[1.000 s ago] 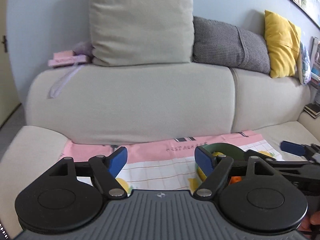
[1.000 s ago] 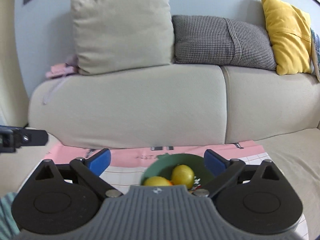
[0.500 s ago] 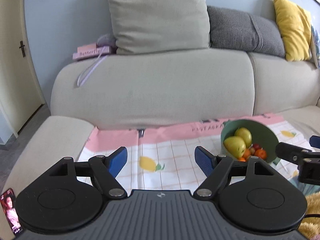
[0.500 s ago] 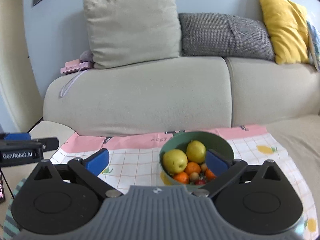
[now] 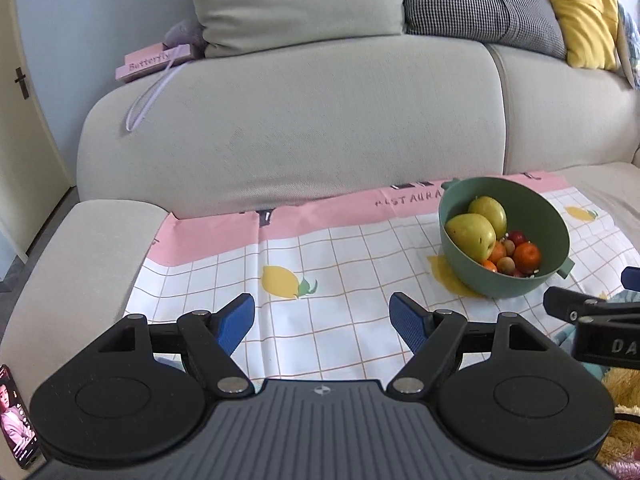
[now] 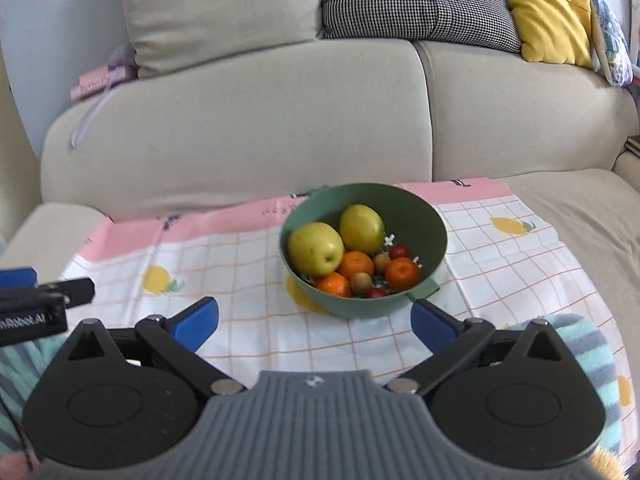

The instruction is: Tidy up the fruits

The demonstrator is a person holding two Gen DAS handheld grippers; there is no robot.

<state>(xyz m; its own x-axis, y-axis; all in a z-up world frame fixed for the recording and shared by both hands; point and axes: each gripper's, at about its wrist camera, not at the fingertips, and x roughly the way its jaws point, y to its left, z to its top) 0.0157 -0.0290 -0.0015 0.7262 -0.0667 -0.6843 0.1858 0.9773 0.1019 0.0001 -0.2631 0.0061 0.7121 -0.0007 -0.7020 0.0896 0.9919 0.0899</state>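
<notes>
We are holding our left tongs and right tongs wide apart, gripping nothing. The fruits are sitting in the green bowl on the checked cloth on the sofa.

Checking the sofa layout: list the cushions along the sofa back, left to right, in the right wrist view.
Beige cushion → houndstooth cushion → yellow cushion → patterned cushion, partly hidden at the right edge.
</notes>
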